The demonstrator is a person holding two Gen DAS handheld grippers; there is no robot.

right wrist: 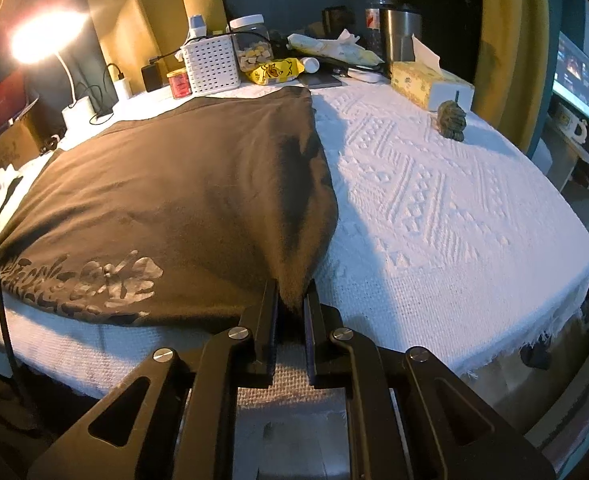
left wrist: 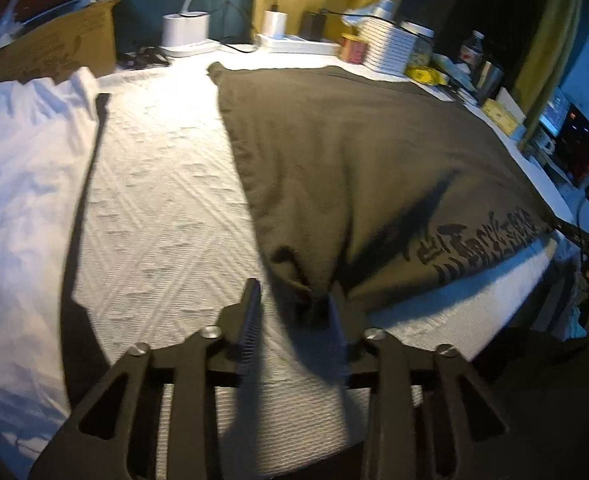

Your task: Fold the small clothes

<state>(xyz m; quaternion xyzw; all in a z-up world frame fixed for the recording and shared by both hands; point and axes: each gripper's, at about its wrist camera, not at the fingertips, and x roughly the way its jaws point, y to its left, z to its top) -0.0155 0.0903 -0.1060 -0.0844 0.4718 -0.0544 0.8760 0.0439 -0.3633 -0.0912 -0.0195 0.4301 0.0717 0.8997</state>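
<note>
A dark olive T-shirt (left wrist: 354, 152) (right wrist: 174, 184) with a dark print (right wrist: 86, 280) near its front hem lies flat on the white textured tablecloth (left wrist: 166, 200) (right wrist: 434, 200). My left gripper (left wrist: 294, 292) is at the shirt's near left corner. Its jaws stand apart, and the bunched corner lies loose between them, closer to the right finger. At the shirt's near right corner, my right gripper (right wrist: 290, 284) is shut, with a fold of the fabric pinched between its fingers.
A crumpled white garment (left wrist: 14, 180) lies left of the shirt, beside a cardboard box (left wrist: 54, 48). Along the back stand a lamp base (left wrist: 186, 28), a white basket (right wrist: 210, 64), a jar, a steel tumbler (right wrist: 400, 34) and a tissue box (right wrist: 426, 84). A small dark figurine (right wrist: 452, 120) stands at the right.
</note>
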